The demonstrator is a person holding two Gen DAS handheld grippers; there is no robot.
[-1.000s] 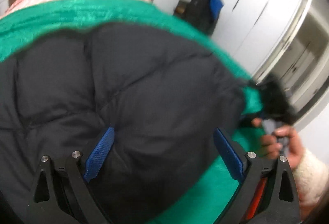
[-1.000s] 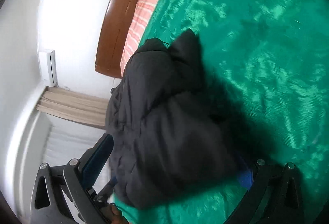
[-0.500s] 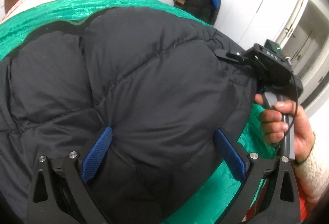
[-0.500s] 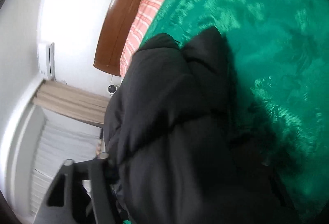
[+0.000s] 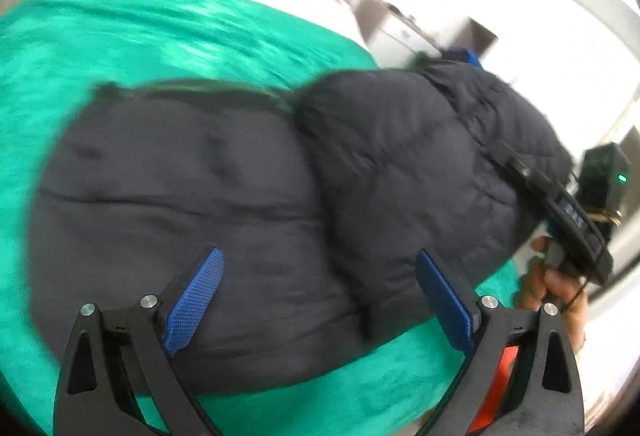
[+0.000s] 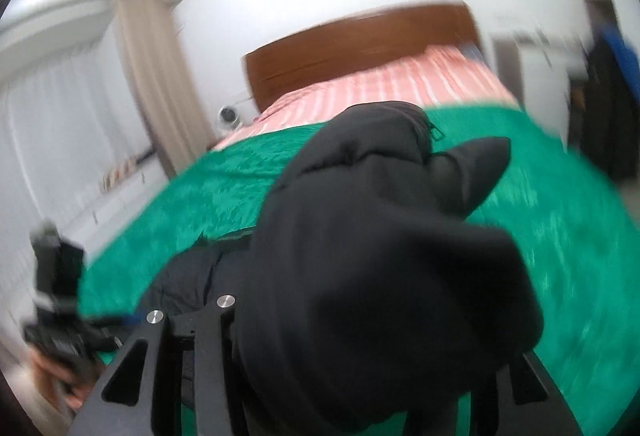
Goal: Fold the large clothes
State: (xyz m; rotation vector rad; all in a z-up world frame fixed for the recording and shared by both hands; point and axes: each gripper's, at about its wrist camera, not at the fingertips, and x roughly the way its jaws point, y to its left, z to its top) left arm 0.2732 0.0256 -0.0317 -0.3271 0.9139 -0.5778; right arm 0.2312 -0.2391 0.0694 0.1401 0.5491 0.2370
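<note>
The black puffer jacket (image 5: 224, 220) lies near the bed's (image 5: 120, 47) foot edge. The left gripper (image 5: 316, 300) is wide open and empty. The right gripper (image 6: 360, 356) is buried in padding, so its grip is unclear; the bulky fold may spring open.

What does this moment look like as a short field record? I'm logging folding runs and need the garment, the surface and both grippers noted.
garment: black puffer jacket, bunched in padded folds
surface: green bedspread on a bed with a wooden headboard
left gripper: open, blue pads either side of the jacket's near edge, not clamped
right gripper: fingertips buried in jacket fabric draped over it; open or shut cannot be told
image quality: motion blur in both views
</note>
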